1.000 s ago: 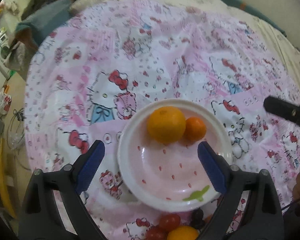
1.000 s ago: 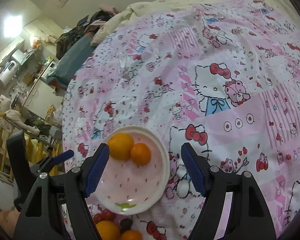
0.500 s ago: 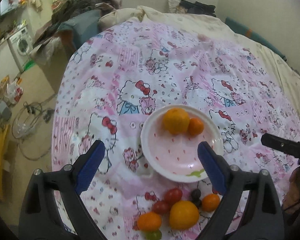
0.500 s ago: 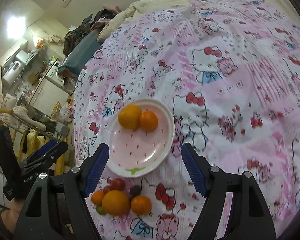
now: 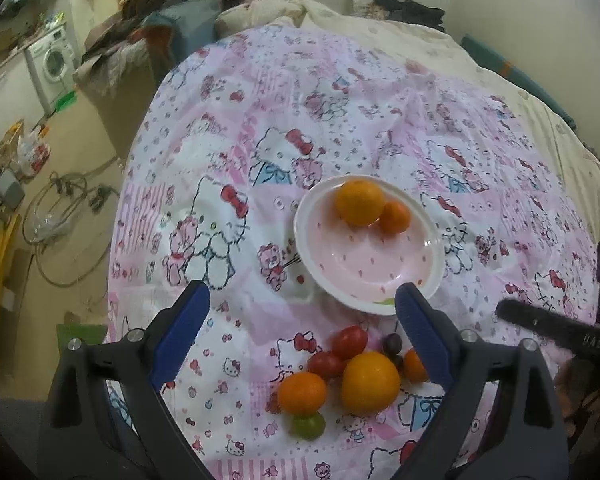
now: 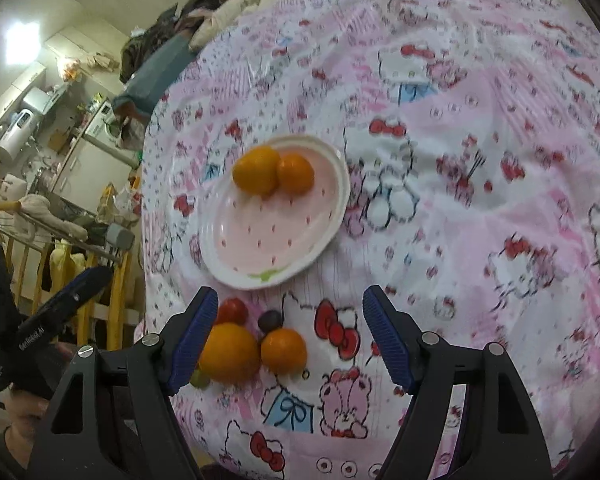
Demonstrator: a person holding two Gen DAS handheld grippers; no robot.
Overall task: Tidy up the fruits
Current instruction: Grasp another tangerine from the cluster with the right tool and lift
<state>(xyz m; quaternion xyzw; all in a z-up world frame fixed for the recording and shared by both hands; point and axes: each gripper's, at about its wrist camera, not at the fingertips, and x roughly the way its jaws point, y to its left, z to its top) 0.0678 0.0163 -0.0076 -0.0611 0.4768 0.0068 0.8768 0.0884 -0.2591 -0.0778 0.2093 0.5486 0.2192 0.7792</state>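
I have both grippers, left point(image 5: 300, 332) and right point(image 6: 288, 336), jaws wide and empty, above loose fruit point(image 5: 370, 384) (plate point(image 5: 308, 248) holds two oranges point(image 5: 359, 203)).

Glossy plate point(image 5: 434, 276) on printed cloth bedspread point(image 5: 340, 112); tongs' pads point(image 5: 180, 336) ribbed.

Five oranges point(image 5: 359, 203), one plate point(image 5: 434, 280)

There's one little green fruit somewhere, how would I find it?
Start at the white plate on the pink cat-print cloth, then look at the pile of loose fruit lying on the cloth at the plate's near edge. The green fruit sits at the near side of that pile, touching a small orange. It is the only green one; its neighbours are orange, red or dark.
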